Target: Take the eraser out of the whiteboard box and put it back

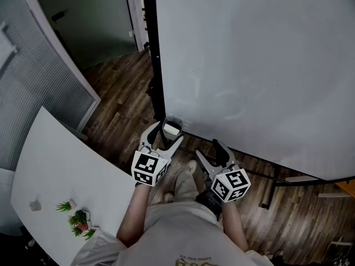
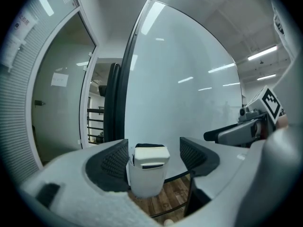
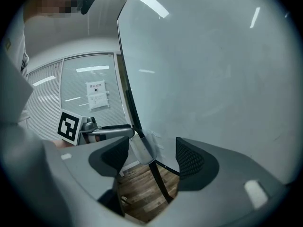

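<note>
Eraser (image 2: 150, 153) sat in the box (image 2: 144, 183) at the whiteboard's (image 1: 255, 65) lower left corner, its top showing above the rim. Left gripper (image 2: 154, 150) was spread wide around box and eraser, with no grip. Right gripper (image 3: 150, 151) was wide too, empty, near the box on its right.

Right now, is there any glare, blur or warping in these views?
Head view: dim but sharp, with a faint sheen on the whiteboard. Left gripper view: fisheye bending, dark corners, ceiling-light streaks on the whiteboard; the whiteboard box and eraser are crisp. Right gripper view: same warping, same light streaks.
</note>
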